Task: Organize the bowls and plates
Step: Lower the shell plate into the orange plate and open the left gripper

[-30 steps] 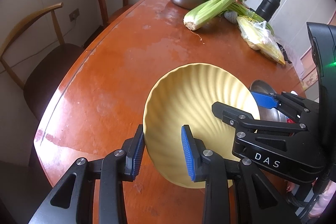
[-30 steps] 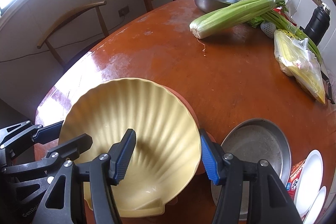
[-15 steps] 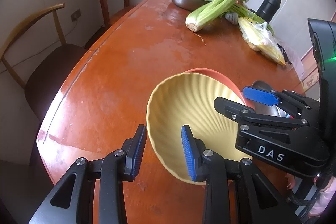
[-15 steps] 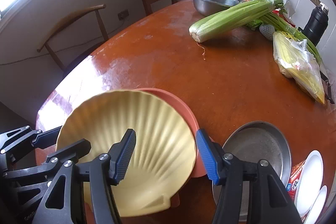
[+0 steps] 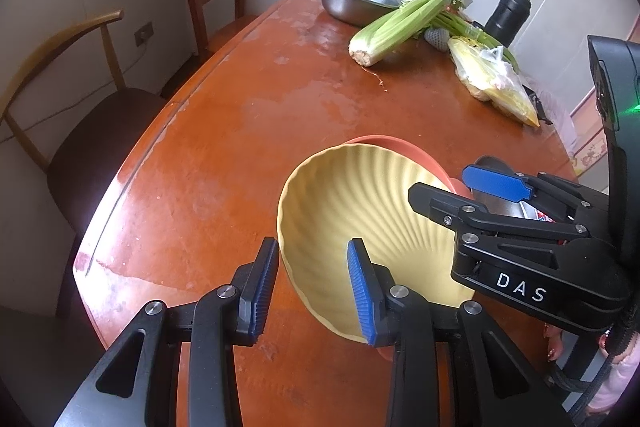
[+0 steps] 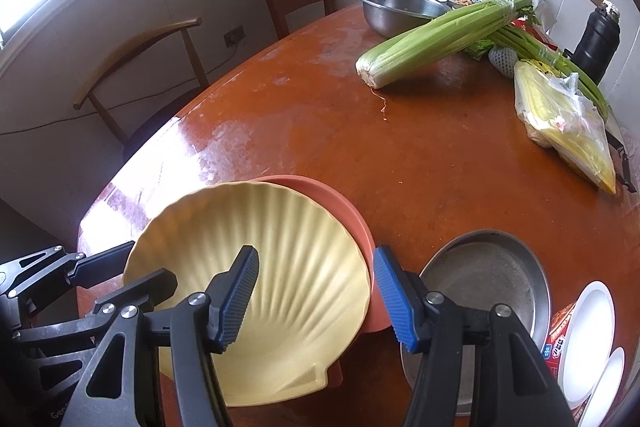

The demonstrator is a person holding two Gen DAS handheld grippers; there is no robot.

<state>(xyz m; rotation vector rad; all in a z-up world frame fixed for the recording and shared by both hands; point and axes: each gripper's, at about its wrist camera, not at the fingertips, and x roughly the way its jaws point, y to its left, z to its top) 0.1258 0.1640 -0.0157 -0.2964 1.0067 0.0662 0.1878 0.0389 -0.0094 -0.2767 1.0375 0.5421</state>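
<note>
The left hand-held gripper (image 5: 312, 291) stands wide apart, straddling the near rim of the yellow plate (image 5: 360, 219); its right pad lies inside the plate, its left pad (image 5: 262, 291) outside, and whether either touches the rim cannot be told. The right hand-held gripper (image 6: 314, 297) is likewise released and wide, its left pad (image 6: 238, 293) over the plate's ribbed hollow, its right pad at the 3 o'clock rim. The yellow plate (image 6: 256, 275) sits nested on an orange plate (image 6: 344, 203) at the near edge of the tabletop (image 6: 400, 147). At 3 o'clock of the stack lies a metal pan (image 6: 488, 275); white plates (image 6: 588, 335) lie further right. Celery (image 6: 436, 35) and a steel bowl (image 6: 396, 9) lie at 12 o'clock, well apart.
</note>
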